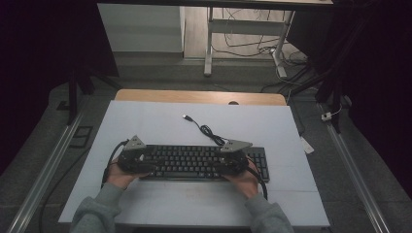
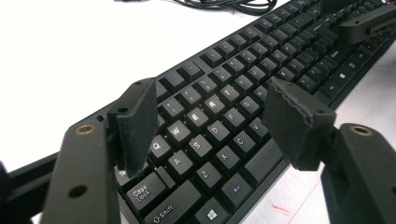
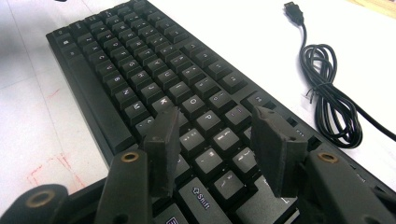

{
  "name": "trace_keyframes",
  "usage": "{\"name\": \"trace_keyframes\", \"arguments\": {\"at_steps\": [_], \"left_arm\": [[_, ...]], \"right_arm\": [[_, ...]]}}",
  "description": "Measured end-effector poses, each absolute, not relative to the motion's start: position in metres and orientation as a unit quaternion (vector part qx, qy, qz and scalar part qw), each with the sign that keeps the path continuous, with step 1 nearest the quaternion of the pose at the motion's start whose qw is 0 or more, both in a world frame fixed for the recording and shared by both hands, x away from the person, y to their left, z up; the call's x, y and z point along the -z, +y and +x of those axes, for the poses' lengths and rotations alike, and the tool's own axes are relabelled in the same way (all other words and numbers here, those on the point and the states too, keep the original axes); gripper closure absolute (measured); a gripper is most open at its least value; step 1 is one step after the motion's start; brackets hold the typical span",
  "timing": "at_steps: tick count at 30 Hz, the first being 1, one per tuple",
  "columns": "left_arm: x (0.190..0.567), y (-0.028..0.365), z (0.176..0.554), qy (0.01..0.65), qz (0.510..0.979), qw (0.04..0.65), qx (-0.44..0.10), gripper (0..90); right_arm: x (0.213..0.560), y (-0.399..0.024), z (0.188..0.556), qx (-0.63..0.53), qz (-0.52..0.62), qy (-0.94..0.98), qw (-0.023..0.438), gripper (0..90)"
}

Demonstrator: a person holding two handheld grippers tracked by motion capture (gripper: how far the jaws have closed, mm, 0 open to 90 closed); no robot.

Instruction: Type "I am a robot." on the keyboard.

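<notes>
Left gripper [image 2: 210, 126] gapes above the keyboard [image 2: 243, 88], apparently holding nothing.

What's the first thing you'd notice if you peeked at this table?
A black keyboard lies on the white table, near the person's edge. The left gripper and right gripper hover over its two ends, jaws open, holding nothing. Behind it its cable lies coiled, the plug loose.

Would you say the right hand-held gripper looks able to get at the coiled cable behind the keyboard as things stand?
Probably yes: the right hand-held gripper hangs open over the keyboard, and the coiled cable lies just beyond on bare table with nothing between.
</notes>
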State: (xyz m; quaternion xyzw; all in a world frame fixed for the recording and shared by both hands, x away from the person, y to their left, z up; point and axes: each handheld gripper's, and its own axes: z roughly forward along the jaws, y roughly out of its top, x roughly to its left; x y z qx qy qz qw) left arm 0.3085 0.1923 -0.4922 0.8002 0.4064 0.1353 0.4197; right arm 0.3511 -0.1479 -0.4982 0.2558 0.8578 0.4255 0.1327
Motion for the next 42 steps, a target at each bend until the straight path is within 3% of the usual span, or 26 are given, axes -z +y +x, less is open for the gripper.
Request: {"name": "trace_keyframes", "arguments": {"at_steps": [26,32,40,42], "left_arm": [[0.494,0.189,0.310,0.406,0.808,0.407,-0.131,30.7],[0.494,0.189,0.310,0.406,0.808,0.407,-0.131,30.6],[0.495,0.188,0.310,0.405,0.809,0.405,-0.131,30.6],[0.495,0.188,0.310,0.404,0.810,0.404,-0.131,30.5]], "right_arm": [[0.491,-0.137,0.346,-0.446,0.247,0.852,0.117,55.2],[0.491,-0.130,0.344,-0.450,0.238,0.855,0.104,66.0],[0.492,-0.119,0.341,-0.445,0.210,0.867,0.077,88.0],[0.493,-0.115,0.340,-0.439,0.206,0.871,0.074,89.4]]}}
